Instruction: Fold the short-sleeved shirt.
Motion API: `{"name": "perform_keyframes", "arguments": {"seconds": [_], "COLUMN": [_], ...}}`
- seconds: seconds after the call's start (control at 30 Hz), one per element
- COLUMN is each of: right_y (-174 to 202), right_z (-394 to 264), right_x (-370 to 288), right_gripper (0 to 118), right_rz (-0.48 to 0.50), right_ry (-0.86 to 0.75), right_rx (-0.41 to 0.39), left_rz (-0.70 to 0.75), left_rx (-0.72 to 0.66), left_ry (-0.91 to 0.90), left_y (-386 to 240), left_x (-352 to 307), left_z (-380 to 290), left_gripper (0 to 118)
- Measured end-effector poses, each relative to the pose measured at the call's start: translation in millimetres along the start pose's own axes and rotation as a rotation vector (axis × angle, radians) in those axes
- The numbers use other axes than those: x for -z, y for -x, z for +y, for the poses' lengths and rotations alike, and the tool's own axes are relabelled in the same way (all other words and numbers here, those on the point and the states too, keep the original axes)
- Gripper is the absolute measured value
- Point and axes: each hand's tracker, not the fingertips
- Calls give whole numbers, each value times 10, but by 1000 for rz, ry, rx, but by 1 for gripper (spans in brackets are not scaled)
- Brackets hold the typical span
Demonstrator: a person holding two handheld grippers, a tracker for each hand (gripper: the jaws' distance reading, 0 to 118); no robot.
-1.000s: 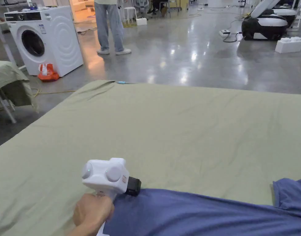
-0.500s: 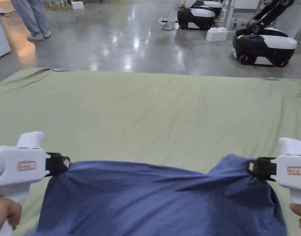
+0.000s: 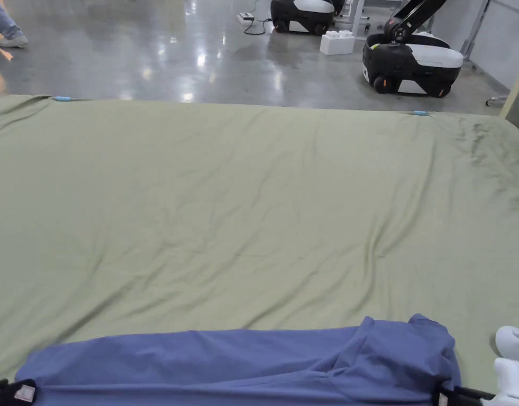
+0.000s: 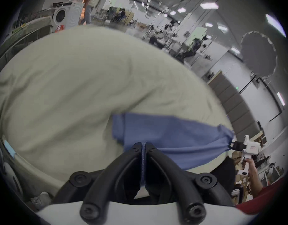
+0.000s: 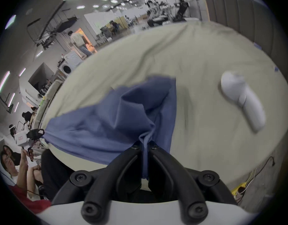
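Pinching the shirt (image 3: 237, 365), left tool (image 4: 143, 145) and right tool (image 5: 145, 143) are both clamped on fabric. Keep even tension; the lower hem is probably off the table (image 3: 253, 211).

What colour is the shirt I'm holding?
Plain blue shirt, no pattern; the head view shows it best.

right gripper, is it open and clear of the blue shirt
No, the right gripper has both jaws pressed on a bunched edge of the blue shirt.

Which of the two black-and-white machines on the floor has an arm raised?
The nearer black-and-white machine, at the right: its black arm rises above it. The farther one shows none.
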Motion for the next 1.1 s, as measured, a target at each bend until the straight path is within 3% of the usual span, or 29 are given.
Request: {"name": "perform_keyframes", "arguments": {"seconds": [0.07, 0.13, 0.17, 0.2, 0.23, 0.3, 0.37, 0.43, 0.5, 0.53, 0.57, 0.6, 0.63, 0.67, 0.7, 0.73, 0.8, 0.9, 0.93, 1.0, 1.03, 1.07, 1.1], "right_y": [-27, 27, 60, 123, 217, 508, 873, 1137, 1417, 1552, 1646, 1678, 1708, 1760, 1759, 1752, 1777, 1800, 1802, 1807, 1815, 1834, 1851], "right_z": [7, 75, 124, 177, 189, 137, 7, -202, -439, -495, -479, -485, -461, -468, -461, -420, -359, -318, -319, -313, -311, -318, -327], "right_x": [-47, -191, -248, -343, -490, -930, -1293, -1489, -1540, -1503, -1448, -1398, -1356, -1281, -1253, -1266, -1237, -1254, -1252, -1236, -1219, -1211, -1193], "right_gripper": [6, 11, 27, 55, 69, 74, 81, 79, 77, 64, 20, 2, 2, 2, 2, 2, 2, 2, 2, 2, 2, 2, 2], "right_rz": [47, 51, 46, 19, -40, -91, -117, -126, -98, -61, -46, -2, 64, 2, 3, 72, 48, 59, 61, 86, 95, 108, 109], "right_ry": [-90, -79, -74, -61, -87, -273, -484, -673, -797, -810, -758, -707, -641, -671, -681, -641, -657, -649, -647, -632, -621, -604, -597], "right_rx": [29, 48, 56, 50, 4, -141, -222, -248, -276, -258, -264, -246, -262, -257, -254, -254, -248, -294, -310, -332, -340, -354, -358], "left_rz": [-14, -16, -42, -92, -106, -176, -54, 91, 129, 120, 111, 121, 154, 117, 74, 102, 119, -34, -73, -250, -258, -374, -390], "left_rx": [6, 0, -40, -98, -122, -56, 108, 228, 292, 297, 291, 277, 283, 295, 283, 277, 274, 94, 39, -66, -139, -226, -287], "left_ry": [-11, -31, -45, -63, -86, -235, -414, -560, -628, -661, -676, -665, -712, -681, -626, -622, -618, -590, -557, -384, -232, -184, -131], "left_y": [-9, 28, 38, 34, -10, -215, -604, -975, -1243, -1331, -1332, -1376, -1422, -1406, -1148, -1075, -886, -646, -460, -206, -53, 168, 385], "left_x": [98, 93, 32, -48, -156, -586, -1063, -1425, -1632, -1688, -1704, -1677, -1593, -1528, -1528, -1473, -1377, -1413, -1347, -1123, -959, -765, -581], "left_z": [-69, -65, -42, -4, 39, 87, 47, -142, -295, -362, -404, -437, -555, -574, -530, -532, -530, -228, -102, 263, 357, 393, 435], "left_gripper": [2, 14, 34, 80, 100, 101, 100, 100, 98, 92, 63, 0, 0, 0, 0, 0, 0, 0, 22, 118, 118, 118, 118]}}
